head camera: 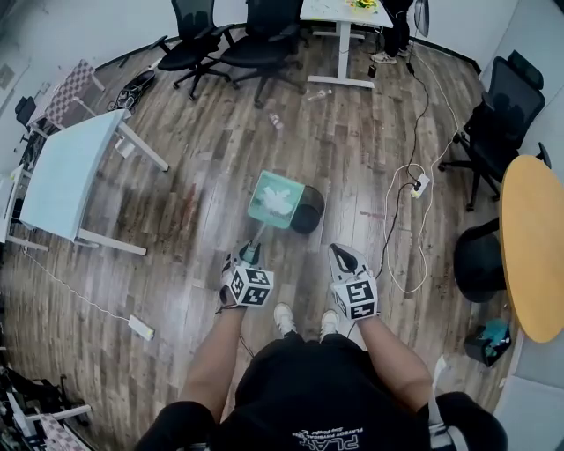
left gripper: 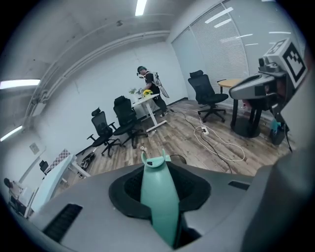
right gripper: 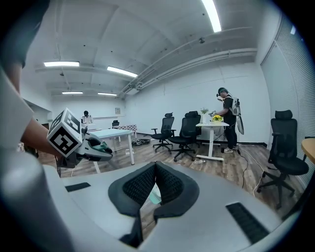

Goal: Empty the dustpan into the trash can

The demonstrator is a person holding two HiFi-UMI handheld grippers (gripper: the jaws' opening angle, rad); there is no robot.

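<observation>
Teal dustpan (head camera: pixel 276 200) in left hand-held gripper (head camera: pixel 250 255), by trash can (head camera: pixel 312 211)

You're working in bright, even light from ceiling strips (right gripper: pixel 212 15) high above the jaws of your right gripper (right gripper: pixel 155 170), with only faint shadows and a pale sheen on the floor (head camera: pixel 176 264) left of the jaws of your left gripper (head camera: pixel 250 257). Every view bends hard toward dark, rounded corners, so the blinds (left gripper: pixel 221 47) beyond the left jaws bow. The grey bodies nearest each lens go soft, while the dustpan (left gripper: pixel 160 197) handle between the left jaws and the room beyond look fairly sharp.
</observation>
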